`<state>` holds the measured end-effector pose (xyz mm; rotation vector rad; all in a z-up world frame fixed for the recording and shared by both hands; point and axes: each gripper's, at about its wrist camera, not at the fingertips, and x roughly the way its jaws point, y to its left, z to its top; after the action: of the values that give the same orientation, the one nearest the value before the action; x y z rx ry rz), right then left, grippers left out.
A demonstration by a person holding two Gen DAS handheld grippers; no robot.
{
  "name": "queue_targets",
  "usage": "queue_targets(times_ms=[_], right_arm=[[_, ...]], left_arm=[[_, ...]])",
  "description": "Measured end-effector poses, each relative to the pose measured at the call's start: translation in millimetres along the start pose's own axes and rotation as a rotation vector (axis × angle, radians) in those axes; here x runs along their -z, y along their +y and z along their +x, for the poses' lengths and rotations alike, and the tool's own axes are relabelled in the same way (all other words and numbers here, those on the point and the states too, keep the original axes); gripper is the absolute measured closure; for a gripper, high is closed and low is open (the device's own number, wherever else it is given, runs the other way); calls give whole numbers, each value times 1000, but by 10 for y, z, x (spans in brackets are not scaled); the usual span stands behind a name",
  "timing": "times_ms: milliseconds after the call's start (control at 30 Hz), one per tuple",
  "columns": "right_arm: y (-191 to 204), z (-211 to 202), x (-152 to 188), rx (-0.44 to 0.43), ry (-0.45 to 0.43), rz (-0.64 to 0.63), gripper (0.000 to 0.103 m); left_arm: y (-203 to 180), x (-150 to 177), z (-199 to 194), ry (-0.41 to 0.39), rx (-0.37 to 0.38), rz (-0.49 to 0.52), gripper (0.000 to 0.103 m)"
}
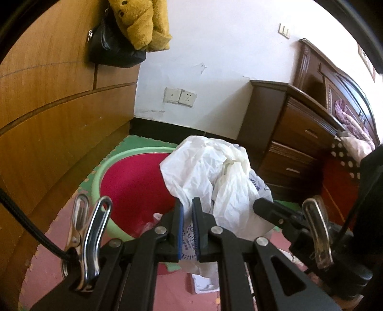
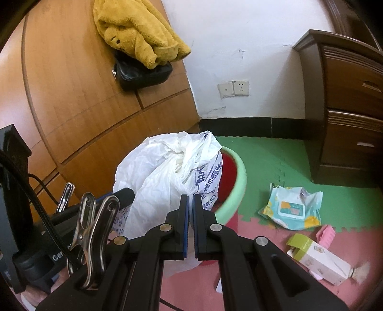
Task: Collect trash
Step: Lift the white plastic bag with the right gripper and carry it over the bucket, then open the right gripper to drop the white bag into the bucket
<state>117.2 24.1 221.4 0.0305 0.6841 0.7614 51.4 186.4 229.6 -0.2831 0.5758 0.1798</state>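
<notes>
A crumpled white plastic bag (image 1: 215,172) with blue print is held up between both grippers, beside a green-rimmed basin (image 1: 105,167) with a red inside. My left gripper (image 1: 188,208) is shut on the bag's near edge. My right gripper (image 2: 190,203) is shut on the bag (image 2: 167,167) at its printed side. The right gripper's finger (image 1: 270,208) shows at the bag's right in the left wrist view. A wet-wipes pack (image 2: 292,208), a small white and green box (image 2: 318,258) and a pink scrap (image 2: 325,234) lie on the floor mat at the right.
A wooden door (image 1: 47,107) stands at the left with a black handbag (image 1: 112,47) and a yellow plush garment (image 1: 141,21) hanging on it. A dark wooden nightstand (image 1: 287,134) stands at the right by the bed. Green and pink foam mats (image 2: 263,158) cover the floor.
</notes>
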Motion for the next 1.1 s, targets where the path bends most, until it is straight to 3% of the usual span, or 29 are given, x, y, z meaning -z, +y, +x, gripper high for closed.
queue_targets(times_ms=[433, 933, 1033, 1100], right_arm=[[-19, 507, -85, 20, 47, 11, 99], [-26, 651, -48, 30, 66, 11, 95], [-36, 656, -47, 35, 65, 18, 85], [-35, 655, -44, 40, 60, 17, 81]], left_arm=[[275, -43, 443, 58, -42, -30, 96], [325, -24, 556, 82, -61, -37, 94], [311, -30, 559, 85, -63, -32, 86], [312, -28, 550, 84, -68, -31, 73]])
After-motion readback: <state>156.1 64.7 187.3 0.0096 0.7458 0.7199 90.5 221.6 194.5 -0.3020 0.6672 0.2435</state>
